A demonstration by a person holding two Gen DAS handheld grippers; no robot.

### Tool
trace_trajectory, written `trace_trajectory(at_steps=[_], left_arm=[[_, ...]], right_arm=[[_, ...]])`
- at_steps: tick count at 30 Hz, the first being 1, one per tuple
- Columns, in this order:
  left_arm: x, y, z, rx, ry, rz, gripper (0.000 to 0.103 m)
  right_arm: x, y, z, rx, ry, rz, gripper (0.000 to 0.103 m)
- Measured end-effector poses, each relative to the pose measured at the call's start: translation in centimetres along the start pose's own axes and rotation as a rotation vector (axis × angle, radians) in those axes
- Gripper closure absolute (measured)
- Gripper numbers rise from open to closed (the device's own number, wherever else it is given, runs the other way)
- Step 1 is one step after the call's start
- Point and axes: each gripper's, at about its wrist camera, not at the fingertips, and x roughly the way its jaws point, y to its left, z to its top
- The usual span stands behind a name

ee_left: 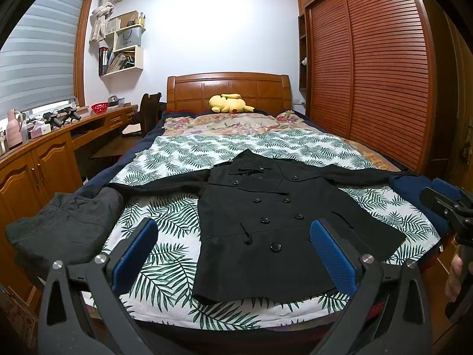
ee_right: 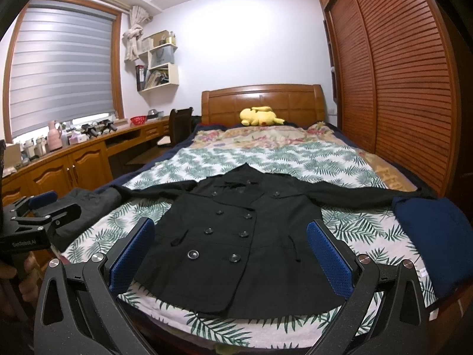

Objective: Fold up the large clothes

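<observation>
- We see the black coat (ee_left: 266,216) flat on the bed (ee_left: 165,159), buttons up, hem at the foot edge, sleeves spread toward both side edges.
- Left tool (ee_left: 233,254) is held above the foot edge, fingers wide apart, gripping nothing.
- Right tool (ee_right: 230,254) likewise: spread apart, empty.
- Grey garment (ee_left: 68,224) lies at the bed's left edge, folded navy cloth (ee_right: 437,233) at the right edge.
- Yellow plush (ee_left: 229,103) rests by the headboard.

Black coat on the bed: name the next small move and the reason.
Probably bring the left gripper to the coat's left sleeve. The black coat lies flat and buttoned, sleeves spread wide, and both grippers are open and empty, right gripper included.
</observation>
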Motion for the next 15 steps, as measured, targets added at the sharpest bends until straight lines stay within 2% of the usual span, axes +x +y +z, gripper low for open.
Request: trace_trajectory(at_steps=[15], left_arm=[[0.21,0.08,0.01,0.000,0.002,-0.001,0.000]], right_arm=[[0.04,0.00,-0.12,0.004,0.002,0.001,0.000]])
